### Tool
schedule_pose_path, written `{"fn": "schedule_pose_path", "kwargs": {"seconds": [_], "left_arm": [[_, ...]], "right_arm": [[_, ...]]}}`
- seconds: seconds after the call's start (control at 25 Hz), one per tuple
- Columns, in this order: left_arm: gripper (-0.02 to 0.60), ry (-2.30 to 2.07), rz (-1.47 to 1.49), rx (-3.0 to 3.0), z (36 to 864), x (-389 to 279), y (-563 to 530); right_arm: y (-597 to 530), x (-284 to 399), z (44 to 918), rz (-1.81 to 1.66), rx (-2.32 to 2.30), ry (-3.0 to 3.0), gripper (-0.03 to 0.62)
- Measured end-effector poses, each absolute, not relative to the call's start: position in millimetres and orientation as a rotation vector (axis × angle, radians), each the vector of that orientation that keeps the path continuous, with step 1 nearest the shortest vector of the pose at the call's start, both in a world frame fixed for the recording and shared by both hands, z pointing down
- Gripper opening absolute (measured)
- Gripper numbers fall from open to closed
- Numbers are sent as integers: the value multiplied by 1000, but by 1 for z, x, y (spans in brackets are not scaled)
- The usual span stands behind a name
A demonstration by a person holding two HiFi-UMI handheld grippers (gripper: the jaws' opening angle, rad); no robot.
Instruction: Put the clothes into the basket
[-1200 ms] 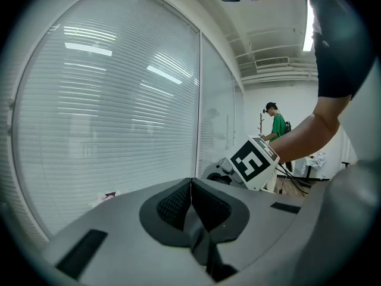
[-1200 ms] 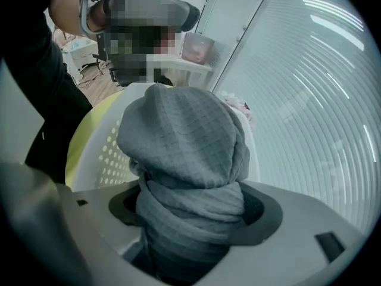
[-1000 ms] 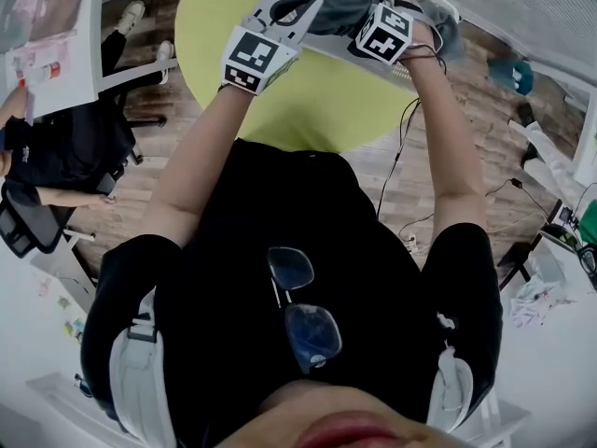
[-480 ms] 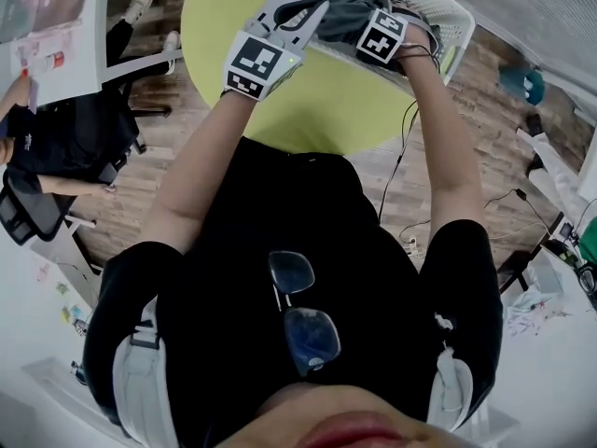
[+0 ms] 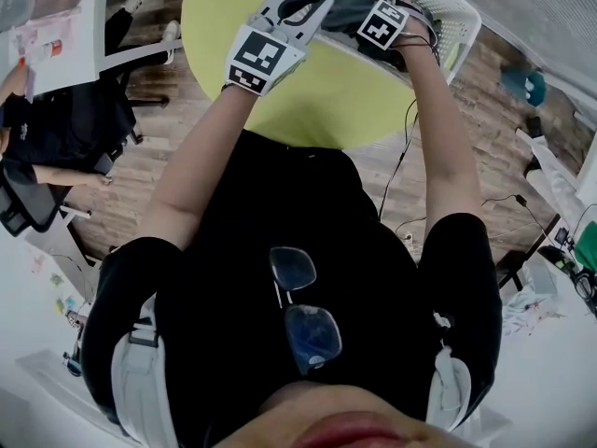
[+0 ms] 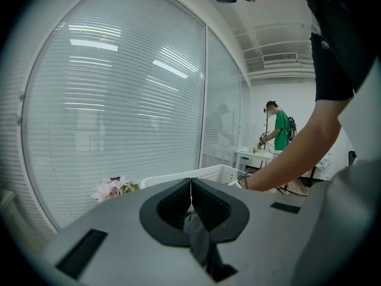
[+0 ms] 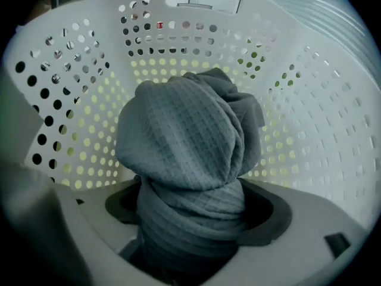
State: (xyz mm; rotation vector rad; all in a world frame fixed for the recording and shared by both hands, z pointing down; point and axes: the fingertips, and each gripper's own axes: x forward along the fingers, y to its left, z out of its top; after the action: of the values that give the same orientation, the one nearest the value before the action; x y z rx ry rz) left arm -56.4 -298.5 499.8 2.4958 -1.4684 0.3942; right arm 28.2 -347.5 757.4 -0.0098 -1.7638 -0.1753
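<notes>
My right gripper (image 7: 193, 219): the jaws stand wide and have just been opening, with a thick wad of the grey waffle-weave garment (image 7: 184, 136) between them. The wad fills the gap and touches both sides, so I record it as grasped (the pads are buried under cloth, and how hard they press is hard to judge). This gripper points steeply down into the white perforated plastic basket (image 7: 309, 100). The bunched cloth hangs inside the basket's walls. I cannot make out whether it reaches the basket floor, because the bundle covers that spot.

My left gripper (image 6: 190, 188): the jaws are clenched together, pinching a thin dark strip of the same garment at their base. It sits outside the basket, just beside the near rim. From its own view only the basket's upper edge shows, and the interior is hidden.

Head view: the garment runs from the left gripper over the rim to the right gripper. The right gripper's fingertips are hidden below the rim, behind its marker cube. The basket stands on a round yellow-green table (image 5: 308, 91), and its far end is cut off by the top edge.
</notes>
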Motion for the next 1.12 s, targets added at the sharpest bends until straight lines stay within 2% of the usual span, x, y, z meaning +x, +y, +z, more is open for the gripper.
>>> {"fn": "schedule_pose_path", "kwargs": {"seconds": [0.28, 0.88, 1.12], "left_arm": [[11, -1469, 404, 2524, 487, -46, -287], [11, -1504, 363, 2609, 437, -23, -248], [11, -1433, 342, 2663, 430, -22, -228]], "right_arm": [[-342, 35, 726, -210, -8, -1772, 414], [-325, 46, 592, -293, 176, -1944, 413], [-296, 43, 540, -217, 325, -2097, 410]]}}
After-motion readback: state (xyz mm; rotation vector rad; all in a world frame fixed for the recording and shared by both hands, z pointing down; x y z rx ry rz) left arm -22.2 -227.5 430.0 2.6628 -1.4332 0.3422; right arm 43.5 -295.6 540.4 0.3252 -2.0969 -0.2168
